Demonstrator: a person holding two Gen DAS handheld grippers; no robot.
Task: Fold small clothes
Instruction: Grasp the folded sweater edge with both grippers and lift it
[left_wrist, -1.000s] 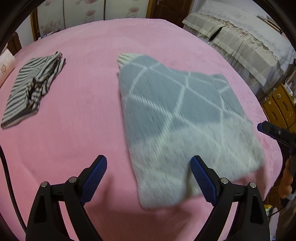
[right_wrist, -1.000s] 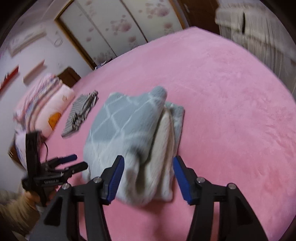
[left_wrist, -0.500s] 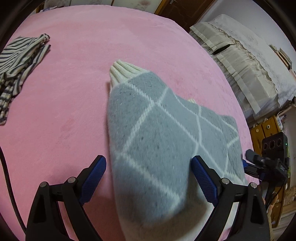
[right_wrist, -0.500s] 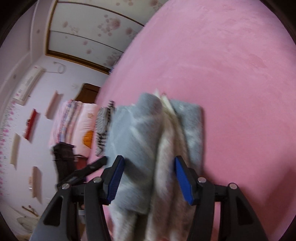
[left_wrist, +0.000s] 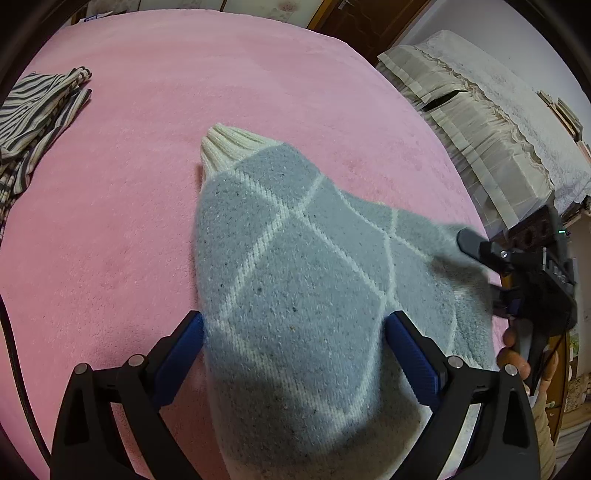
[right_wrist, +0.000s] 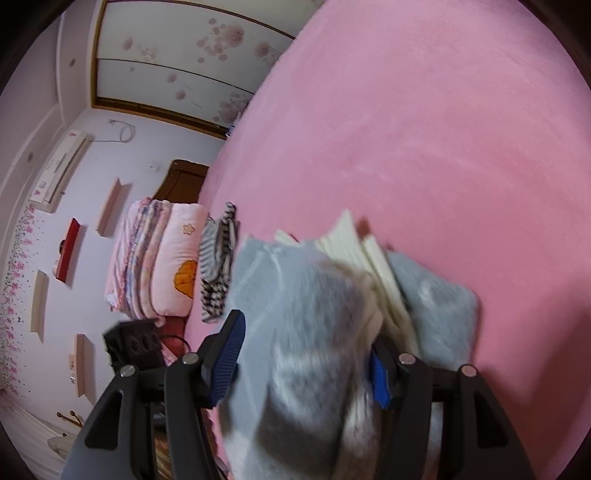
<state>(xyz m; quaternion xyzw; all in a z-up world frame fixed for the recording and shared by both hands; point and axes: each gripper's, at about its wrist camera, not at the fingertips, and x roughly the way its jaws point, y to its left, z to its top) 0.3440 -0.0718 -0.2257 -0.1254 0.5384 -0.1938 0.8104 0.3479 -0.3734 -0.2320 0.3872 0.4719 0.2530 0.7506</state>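
Observation:
A folded grey knit sweater (left_wrist: 295, 258) with white diamond lines and a cream ribbed cuff lies on the pink bedspread (left_wrist: 129, 203). My left gripper (left_wrist: 293, 332) stands open astride its near end, with the fabric filling the gap between the blue pads (left_wrist: 184, 350). In the right wrist view the sweater (right_wrist: 303, 314) is blurred, and its cream inner folds show. My right gripper (right_wrist: 306, 343) stands open around that end, its right pad (right_wrist: 378, 373) pushed in among the folds. From the left wrist view the right gripper (left_wrist: 487, 273) sits at the sweater's right edge, held by a hand (left_wrist: 517, 358).
A striped black-and-white garment (left_wrist: 33, 110) lies at the bed's far left, seen also as the striped garment (right_wrist: 216, 273) beside a stack of pink quilts (right_wrist: 159, 258). Cream-covered furniture (left_wrist: 480, 122) stands past the bed's right edge. A black cable (left_wrist: 11, 350) runs along the left.
Both grippers have closed in on the sweater, which now sits between each pair of fingers. The right gripper has rolled and dropped to the sweater's end. Jaw widths look unchanged.

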